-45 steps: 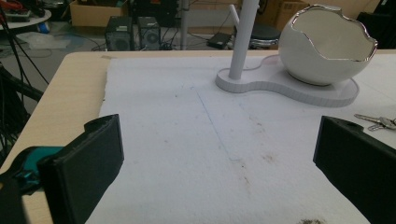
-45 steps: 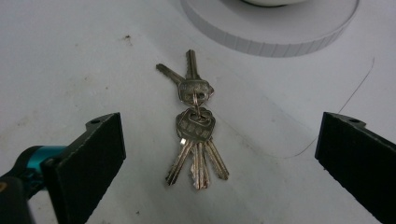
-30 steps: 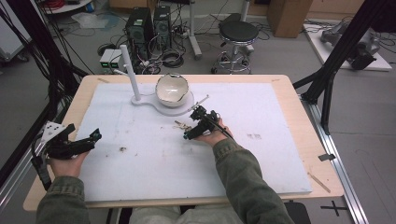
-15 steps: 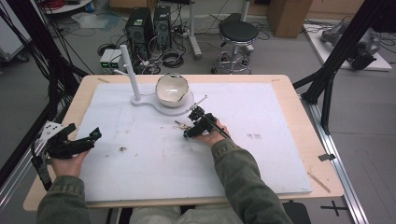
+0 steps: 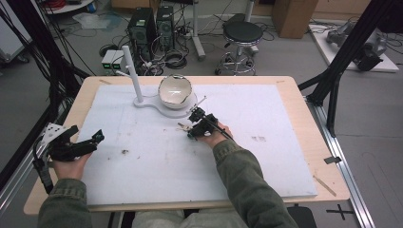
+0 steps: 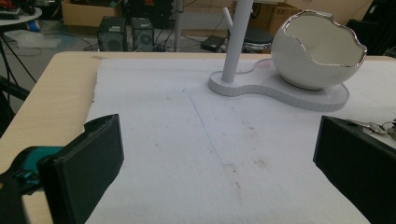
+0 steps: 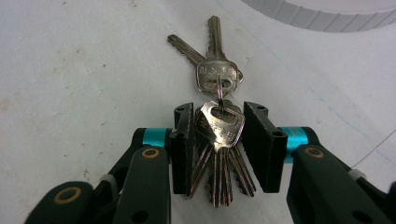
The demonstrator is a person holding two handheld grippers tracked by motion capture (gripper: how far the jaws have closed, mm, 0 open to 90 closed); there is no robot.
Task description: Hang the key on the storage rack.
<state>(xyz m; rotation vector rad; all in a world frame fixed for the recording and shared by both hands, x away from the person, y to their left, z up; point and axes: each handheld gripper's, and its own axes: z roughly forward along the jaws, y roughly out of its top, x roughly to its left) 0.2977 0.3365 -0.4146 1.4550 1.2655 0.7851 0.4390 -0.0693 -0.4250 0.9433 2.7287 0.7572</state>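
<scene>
A bunch of keys [image 7: 217,126] on a ring lies on the white mat [image 5: 266,156] just in front of the white stand's base [image 5: 157,105]. My right gripper [image 7: 217,116] is shut on the bunch of keys, one black pad against each side. Two keys fan out past the fingertips. From the high view, the right gripper [image 5: 192,131] sits mid-table with the keys [image 5: 182,126] at its tip. Low over the mat's left edge, my left gripper [image 5: 88,135] is wide open and holds nothing. Its pads [image 6: 88,163] frame bare mat.
A white stand with an upright post [image 5: 137,80] carries a white egg-shaped bowl [image 5: 175,90] with a jagged silver rim [image 6: 322,21] at the back centre. The wooden table edge [image 5: 316,142] borders the mat. Dark specks [image 5: 125,152] dot the mat.
The right gripper has shifted very slightly at the keys. The left gripper has stayed where it was.
</scene>
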